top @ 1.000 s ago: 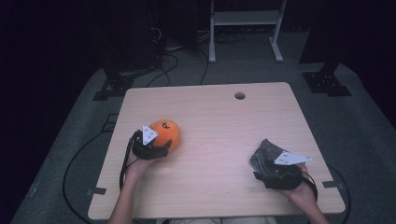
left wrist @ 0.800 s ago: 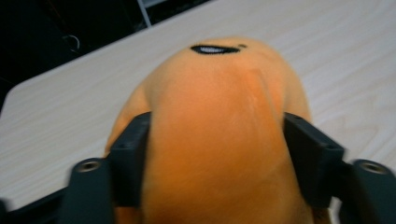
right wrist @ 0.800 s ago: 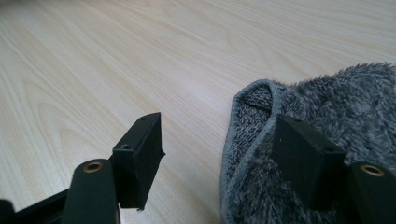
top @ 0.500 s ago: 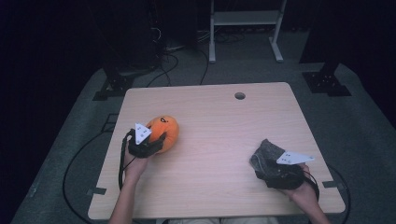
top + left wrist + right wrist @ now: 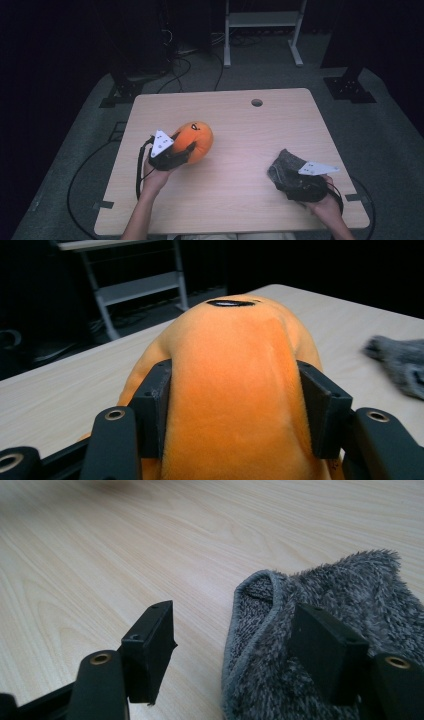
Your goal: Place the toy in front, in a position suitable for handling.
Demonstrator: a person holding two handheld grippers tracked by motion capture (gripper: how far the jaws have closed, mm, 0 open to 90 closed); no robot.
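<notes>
An orange plush toy [image 5: 196, 139] with a black stitched mark on top is pinched between the jaws of my left gripper [image 5: 186, 151], left of the table's middle. In the left gripper view both black pads [image 5: 156, 410] press into the toy's [image 5: 232, 365] sides, so my left gripper [image 5: 232, 407] is shut on it. A grey fuzzy cloth [image 5: 286, 164] lies crumpled near the table's right front. My right gripper [image 5: 291, 179] stands open at it. In the right gripper view one jaw is above the cloth [image 5: 350, 595] and the other above bare wood, with the cloth's hem between them [image 5: 235, 650].
The light wooden table [image 5: 240, 200] has a round cable hole [image 5: 256, 102] near its far edge. Beyond it stand a white metal frame [image 5: 260, 20] and dark stands, and cables run across the grey floor. A cable trails off the table's left front.
The left gripper's jaws have closed on the orange toy, and the hand has carried it up and to the right. The right gripper and the cloth have stayed put.
</notes>
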